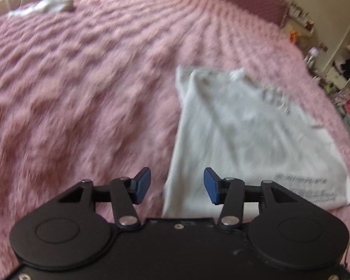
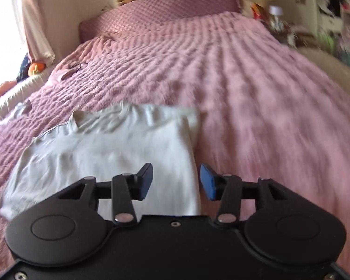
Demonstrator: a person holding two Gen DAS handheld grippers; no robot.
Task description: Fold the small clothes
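Observation:
A white T-shirt (image 1: 249,135) lies partly folded on the pink fluffy bedspread (image 1: 81,93), with dark print near its lower right corner. My left gripper (image 1: 176,185) is open and empty above the shirt's left edge. In the right wrist view the same shirt (image 2: 119,149) lies at lower left, its folded edge on the right. My right gripper (image 2: 176,181) is open and empty, its fingers either side of that right edge, above it.
Another pale garment (image 1: 46,5) lies at the far left of the bed. A purple pillow (image 2: 165,9) runs along the head of the bed. Cluttered shelves (image 1: 345,70) stand beyond the bed's right side. Curtain and window (image 2: 16,16) are at the left.

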